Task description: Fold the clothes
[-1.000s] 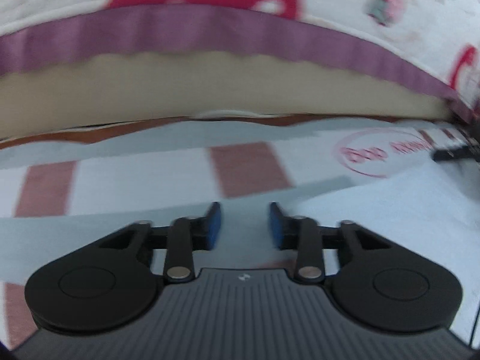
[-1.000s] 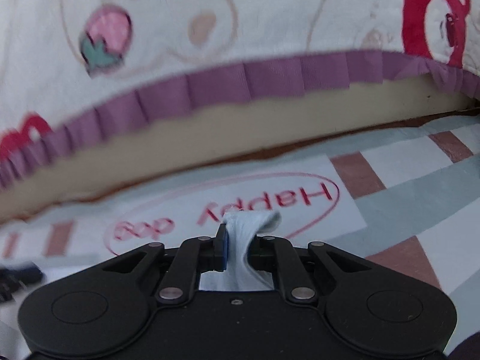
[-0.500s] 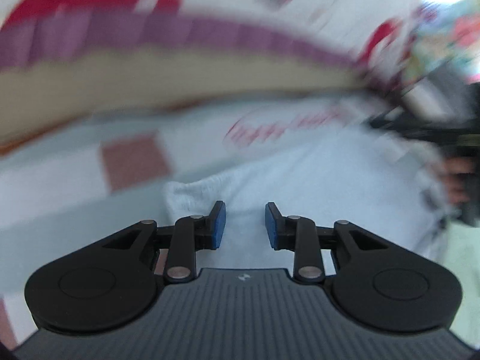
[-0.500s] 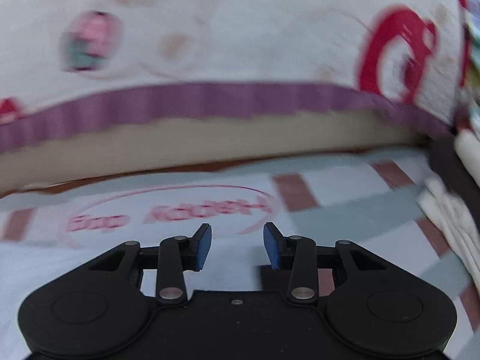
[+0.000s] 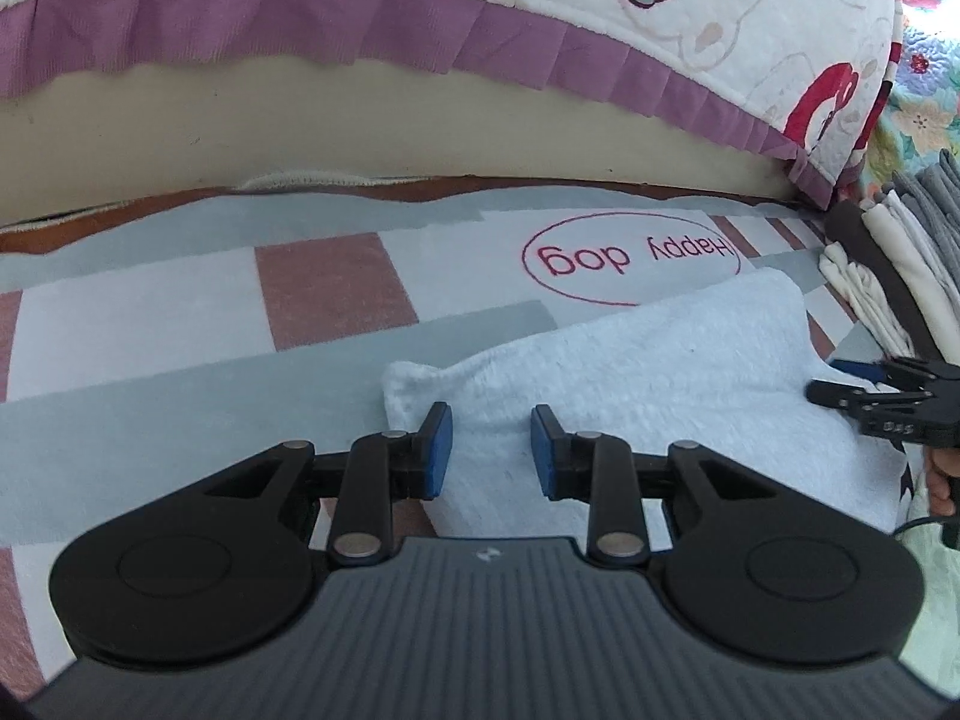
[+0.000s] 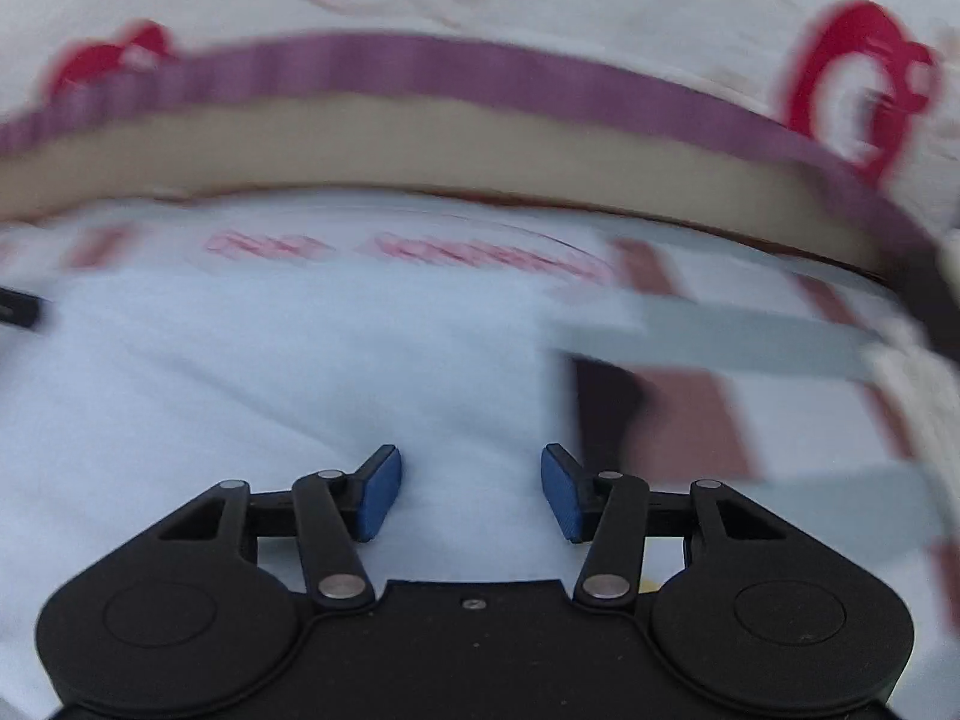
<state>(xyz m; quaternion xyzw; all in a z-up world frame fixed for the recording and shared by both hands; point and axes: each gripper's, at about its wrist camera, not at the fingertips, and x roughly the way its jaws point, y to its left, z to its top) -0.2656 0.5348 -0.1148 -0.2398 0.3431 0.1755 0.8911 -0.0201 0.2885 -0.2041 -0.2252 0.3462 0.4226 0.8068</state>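
A pale blue folded towel (image 5: 630, 372) lies flat on the checked mat (image 5: 150, 324) with the "Happy dog" print. My left gripper (image 5: 491, 450) hovers over the towel's near left corner, its blue pads apart with nothing between them. In the blurred right wrist view my right gripper (image 6: 471, 492) is over the same towel (image 6: 240, 390) near its right edge; its jaws are opening and hold nothing. The right gripper (image 5: 840, 381) also shows at the right edge of the left wrist view.
A mattress edge (image 5: 300, 120) with a purple-frilled cartoon cover (image 5: 420, 18) runs across the back. A stack of folded white, grey and dark clothes (image 5: 888, 264) lies at the right of the mat. A person's hand (image 5: 939, 474) shows at the far right.
My right gripper let go of the pale blue cloth it pinched, opened and slid to the right. The left view swung right, bringing the folded towel under the left gripper.
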